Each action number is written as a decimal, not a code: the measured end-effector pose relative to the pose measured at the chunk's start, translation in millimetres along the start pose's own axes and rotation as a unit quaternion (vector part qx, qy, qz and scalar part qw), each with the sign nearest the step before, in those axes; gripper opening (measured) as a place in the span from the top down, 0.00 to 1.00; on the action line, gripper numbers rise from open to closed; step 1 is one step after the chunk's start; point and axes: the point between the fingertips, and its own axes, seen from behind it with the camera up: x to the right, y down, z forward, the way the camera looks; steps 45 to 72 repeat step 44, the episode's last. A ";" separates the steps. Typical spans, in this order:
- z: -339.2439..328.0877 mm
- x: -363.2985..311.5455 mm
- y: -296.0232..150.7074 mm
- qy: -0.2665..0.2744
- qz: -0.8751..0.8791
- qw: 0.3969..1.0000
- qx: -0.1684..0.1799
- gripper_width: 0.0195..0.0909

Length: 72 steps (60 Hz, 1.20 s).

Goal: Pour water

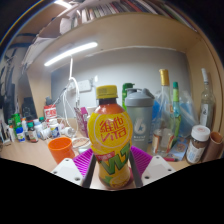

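Bottle [111, 145] sits pinched in my claw [112, 166], both pads pressing its label. I judge it thin plastic, squashy, sloshing; mid-body hold suits, orange cup [60, 149] nearby.

My gripper [113, 165]: two fingers [72, 168], white angular tips with flat faceted outer faces, one at 7 o'clock, other at 5 o'clock. Inner faces carry purple pads [83, 158], ridged texture, fanning outward from centre. Small dark screw hole on each white tip. No cables, no sleeve visible.
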 end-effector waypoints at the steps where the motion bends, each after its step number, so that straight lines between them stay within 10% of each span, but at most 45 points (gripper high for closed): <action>1: -0.1 0.0 3.6 0.000 0.003 1.000 -0.008 0.36; 7: -7.2 -2.4 1.2 -0.002 0.013 1.000 -0.008 0.07; 26: -97.8 6.3 7.4 0.036 0.023 0.999 -0.029 0.10; 44: -245.7 -31.2 -16.1 0.034 -0.008 0.999 0.022 0.09; 72: -245.7 -31.2 -16.1 0.034 -0.008 0.999 0.022 0.09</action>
